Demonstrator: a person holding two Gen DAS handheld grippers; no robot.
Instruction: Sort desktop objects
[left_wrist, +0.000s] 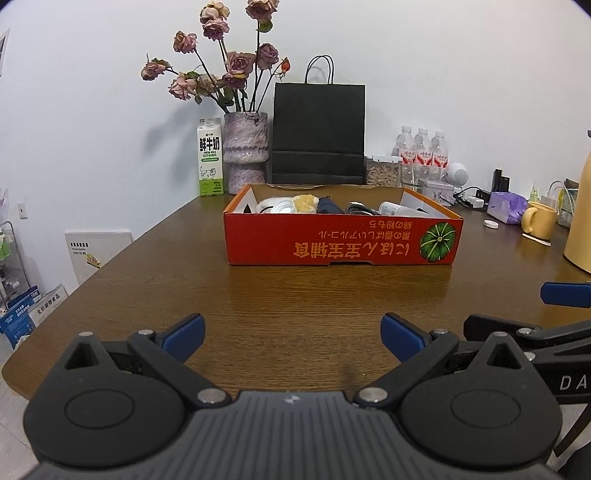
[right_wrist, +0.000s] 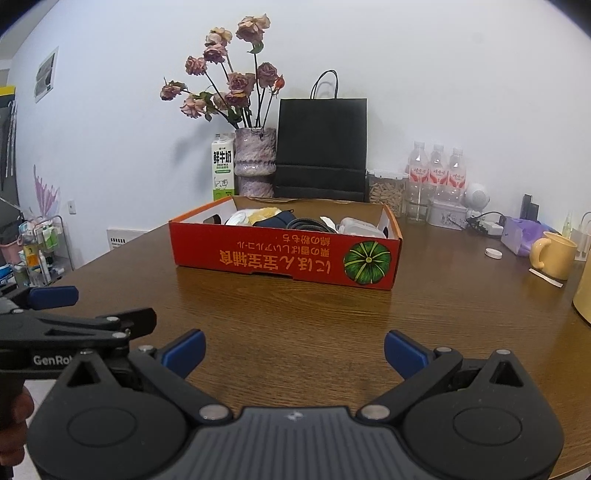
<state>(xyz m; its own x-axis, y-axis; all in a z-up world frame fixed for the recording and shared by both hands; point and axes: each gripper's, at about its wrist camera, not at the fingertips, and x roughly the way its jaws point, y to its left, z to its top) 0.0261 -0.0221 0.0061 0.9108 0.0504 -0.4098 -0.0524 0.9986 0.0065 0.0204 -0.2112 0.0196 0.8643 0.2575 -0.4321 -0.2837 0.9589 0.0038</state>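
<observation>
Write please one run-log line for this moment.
left gripper: open, empty | right gripper: open, empty | red box: on table, holds mixed items | contact: none

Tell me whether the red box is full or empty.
Partly full: the red box is open-topped, with several items showing above its rim, including a dark cable.

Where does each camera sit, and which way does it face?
Left wrist: on the left gripper, low over the table, facing the red box and back wall; its open blue pads and the right gripper at far right show.
Right wrist: on the right gripper, same heading, further right; its open pads, the left gripper and a hand show.
Shared: box, vase, black bag, yellow mug.
</observation>
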